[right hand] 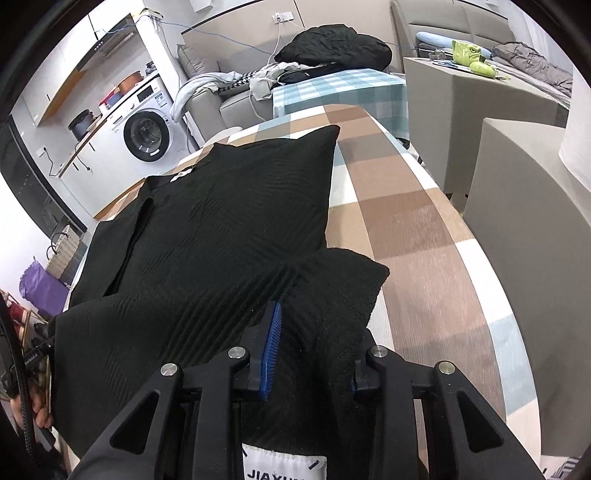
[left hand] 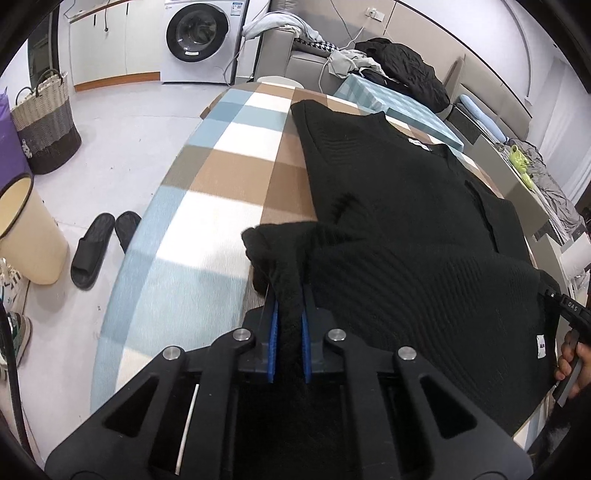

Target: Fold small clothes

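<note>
A black ribbed knit top (left hand: 399, 206) lies spread on the table's checked cloth (left hand: 221, 173), neckline toward the far end. My left gripper (left hand: 290, 295) is shut on a bunched corner of its near hem, the fabric squeezed between the blue pads (left hand: 271, 332). In the right wrist view the same top (right hand: 229, 206) fills the gap of my right gripper (right hand: 310, 321). One blue pad (right hand: 271, 350) presses its side, and the other finger is buried under a folded-over corner (right hand: 354, 280). A white label (right hand: 284, 465) hangs just before the camera. The right gripper (left hand: 569, 310) and a hand (left hand: 576, 362) show at the hem's other end.
The table's left edge drops to the floor with black slippers (left hand: 99, 243), a cream bin (left hand: 26, 229) and a woven basket (left hand: 44, 122). A washing machine (left hand: 199, 33) stands far back. A sofa piled with clothes (right hand: 332, 48) and grey boxes (right hand: 517, 206) flank the table's right.
</note>
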{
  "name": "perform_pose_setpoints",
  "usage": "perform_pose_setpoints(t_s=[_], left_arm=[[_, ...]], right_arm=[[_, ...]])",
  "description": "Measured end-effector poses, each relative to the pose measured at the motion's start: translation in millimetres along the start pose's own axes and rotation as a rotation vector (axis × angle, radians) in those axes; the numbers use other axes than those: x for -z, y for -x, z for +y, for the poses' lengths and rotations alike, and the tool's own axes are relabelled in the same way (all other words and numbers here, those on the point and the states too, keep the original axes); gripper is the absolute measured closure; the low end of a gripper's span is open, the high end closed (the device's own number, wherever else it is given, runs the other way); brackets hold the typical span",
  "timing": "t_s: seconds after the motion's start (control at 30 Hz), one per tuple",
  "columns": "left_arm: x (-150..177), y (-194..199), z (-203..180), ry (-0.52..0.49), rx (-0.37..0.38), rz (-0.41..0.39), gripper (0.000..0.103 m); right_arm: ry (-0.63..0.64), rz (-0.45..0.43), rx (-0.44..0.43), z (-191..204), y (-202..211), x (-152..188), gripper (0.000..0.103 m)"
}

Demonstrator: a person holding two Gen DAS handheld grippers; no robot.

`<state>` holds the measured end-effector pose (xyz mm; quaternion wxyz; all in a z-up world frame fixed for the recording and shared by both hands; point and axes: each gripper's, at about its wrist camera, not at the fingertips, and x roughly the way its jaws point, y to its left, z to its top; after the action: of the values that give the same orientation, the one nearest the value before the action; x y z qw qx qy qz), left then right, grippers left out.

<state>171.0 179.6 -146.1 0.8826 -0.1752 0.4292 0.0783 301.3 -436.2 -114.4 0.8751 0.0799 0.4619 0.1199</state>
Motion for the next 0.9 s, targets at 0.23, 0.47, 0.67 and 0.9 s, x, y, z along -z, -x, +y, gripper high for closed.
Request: perform_pose_setpoints(t_s=[0.23, 0.47, 0.67, 0.9], left_arm=[[1.4, 7.8, 5.7, 0.036, 0.008, -0.018, 0.096], [-16.4, 21.1, 11.6, 0.085, -0.008, -0.05, 0.064], [-31.2, 19.9, 3.6, 0.073, 0.037, -0.072, 0.04], [-43.4, -21.4, -9.6, 0.048, 0.004, -0.005, 0.038]], right_arm=[[-0.011, -0.001, -0.011, -3.9, 5.3, 3.9, 0.075], [-0.057, -0.043, -0.043, -7.7, 11.2, -5.4, 0.059], [-0.086, -0.042, -0.081, -7.9, 7.1, -13.6, 0.047], [-0.1, -0.027, -0.067, -4.9, -10.9, -23.7, 0.044]])
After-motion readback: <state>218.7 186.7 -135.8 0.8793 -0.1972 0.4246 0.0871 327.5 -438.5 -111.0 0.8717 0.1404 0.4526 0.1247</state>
